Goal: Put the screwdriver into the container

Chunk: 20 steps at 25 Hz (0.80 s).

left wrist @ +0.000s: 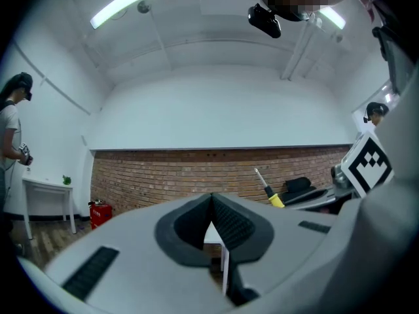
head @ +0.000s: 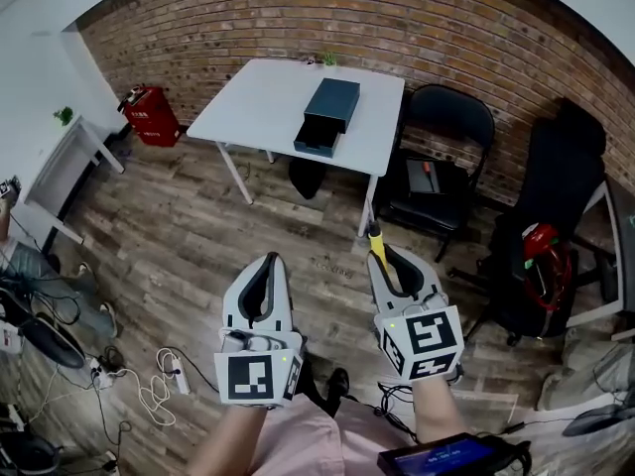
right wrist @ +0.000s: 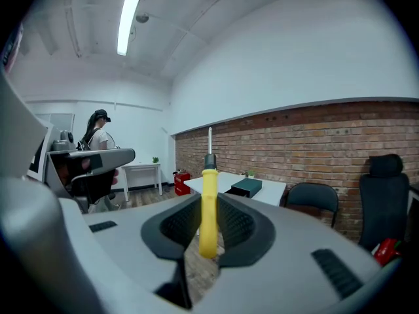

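Right gripper (head: 389,259) clamps the yellow-handled screwdriver (right wrist: 208,205), shaft up, between its jaws, left gripper (head: 269,263) rides beside it closed and empty, both well short of the dark container (head: 327,115) on the white table (head: 253,102).

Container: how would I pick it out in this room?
Look to the brick wall, then the white table before it. The container is the dark box on that table, with a drawer pulled out; the only other thing there is a tiny green plant.
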### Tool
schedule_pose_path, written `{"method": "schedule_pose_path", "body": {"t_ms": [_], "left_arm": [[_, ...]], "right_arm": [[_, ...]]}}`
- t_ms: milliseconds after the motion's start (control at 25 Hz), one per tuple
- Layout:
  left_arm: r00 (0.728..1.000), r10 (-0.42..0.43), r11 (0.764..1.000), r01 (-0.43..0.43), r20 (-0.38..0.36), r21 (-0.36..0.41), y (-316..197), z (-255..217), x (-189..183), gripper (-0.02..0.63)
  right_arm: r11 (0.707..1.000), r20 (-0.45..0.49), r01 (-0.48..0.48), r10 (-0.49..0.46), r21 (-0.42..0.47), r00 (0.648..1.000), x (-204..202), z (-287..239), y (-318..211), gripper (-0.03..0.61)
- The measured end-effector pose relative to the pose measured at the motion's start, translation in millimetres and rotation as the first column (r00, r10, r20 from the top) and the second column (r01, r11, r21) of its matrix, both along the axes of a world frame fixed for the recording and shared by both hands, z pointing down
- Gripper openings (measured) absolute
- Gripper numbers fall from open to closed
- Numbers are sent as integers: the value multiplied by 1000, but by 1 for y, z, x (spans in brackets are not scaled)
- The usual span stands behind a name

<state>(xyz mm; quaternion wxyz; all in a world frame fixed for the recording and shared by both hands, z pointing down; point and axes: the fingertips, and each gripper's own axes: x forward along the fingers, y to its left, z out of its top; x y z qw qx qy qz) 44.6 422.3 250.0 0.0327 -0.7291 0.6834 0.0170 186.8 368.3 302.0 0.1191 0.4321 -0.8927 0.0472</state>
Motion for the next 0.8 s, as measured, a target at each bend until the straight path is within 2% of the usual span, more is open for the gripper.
{"method": "schedule_pose_path", "body": {"t_ms": [320,600,800], "left_arm": [[999,-24,999,23,-33,-25,-70,24,-50,5],[999,10,998,-13,-39,-62,-173,45,-111,5],[998,58,997,-59,-33,-55,-238,41,-147,5]], "right_arm": [[999,-29,11,-12,-40,1000,-43,24,-71,75],[996,-41,-24,21,-83,999,-101,45,-168,75],[994,-55,-82,78,-78,995,-128,40,-226,75]]}}
